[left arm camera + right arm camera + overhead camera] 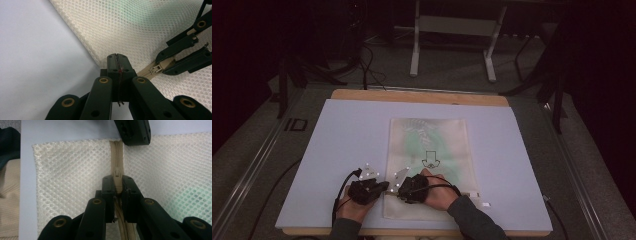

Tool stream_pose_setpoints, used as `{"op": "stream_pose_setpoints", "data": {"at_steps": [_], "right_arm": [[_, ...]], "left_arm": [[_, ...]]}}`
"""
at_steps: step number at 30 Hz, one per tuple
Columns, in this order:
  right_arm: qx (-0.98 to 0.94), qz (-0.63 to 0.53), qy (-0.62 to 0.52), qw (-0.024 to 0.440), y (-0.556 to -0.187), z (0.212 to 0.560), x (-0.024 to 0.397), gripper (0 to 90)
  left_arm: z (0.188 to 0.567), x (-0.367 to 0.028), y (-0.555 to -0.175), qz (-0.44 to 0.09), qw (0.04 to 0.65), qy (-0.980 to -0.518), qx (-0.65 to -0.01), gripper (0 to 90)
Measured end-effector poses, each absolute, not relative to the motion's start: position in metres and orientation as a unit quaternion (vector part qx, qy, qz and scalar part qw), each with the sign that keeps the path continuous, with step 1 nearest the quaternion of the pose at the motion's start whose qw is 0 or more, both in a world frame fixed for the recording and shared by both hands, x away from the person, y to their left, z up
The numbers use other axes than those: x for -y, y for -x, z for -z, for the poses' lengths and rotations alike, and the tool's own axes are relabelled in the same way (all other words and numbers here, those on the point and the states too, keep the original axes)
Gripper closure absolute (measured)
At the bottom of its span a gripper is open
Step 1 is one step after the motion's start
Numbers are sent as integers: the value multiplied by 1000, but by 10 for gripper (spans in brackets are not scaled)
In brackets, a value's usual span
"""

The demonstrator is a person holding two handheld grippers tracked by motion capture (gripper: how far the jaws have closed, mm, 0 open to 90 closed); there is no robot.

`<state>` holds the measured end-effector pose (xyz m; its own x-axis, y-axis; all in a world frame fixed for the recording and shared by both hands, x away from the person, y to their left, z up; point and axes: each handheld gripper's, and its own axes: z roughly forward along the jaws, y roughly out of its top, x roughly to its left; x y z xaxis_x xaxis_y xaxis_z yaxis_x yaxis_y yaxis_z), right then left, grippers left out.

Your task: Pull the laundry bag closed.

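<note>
Item: mesh bag (pixel 428 150), light, limp.
Left gripper (pixel 117 58): clamped on bag corner.
Right gripper (pixel 117 185): clamped on zipper pull (pixel 117 173), the proper hold.

Cream honeycomb-mesh cloth bag (pixel 140 27) with beige woven zipper tape (pixel 117 152); matt pale board (pixel 342 145); wooden table edge (pixel 412 96).

Dim lab or studio: grey carpet (pixel 247 150), metal stand legs (pixel 414 55), cables (pixel 369 70), padded worktable (pixel 347 120).
</note>
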<state>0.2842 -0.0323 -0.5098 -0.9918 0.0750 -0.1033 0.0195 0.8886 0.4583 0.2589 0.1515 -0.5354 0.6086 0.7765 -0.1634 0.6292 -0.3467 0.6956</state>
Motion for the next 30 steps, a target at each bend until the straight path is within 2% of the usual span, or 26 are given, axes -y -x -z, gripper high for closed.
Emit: {"op": "stream_pose_setpoints", "data": {"at_steps": [30], "right_arm": [[-973, -219, -19, 72, -280, 507, 47, 820]], "left_arm": [[535, -152, -259, -98, 375, -814, -432, 895]]}}
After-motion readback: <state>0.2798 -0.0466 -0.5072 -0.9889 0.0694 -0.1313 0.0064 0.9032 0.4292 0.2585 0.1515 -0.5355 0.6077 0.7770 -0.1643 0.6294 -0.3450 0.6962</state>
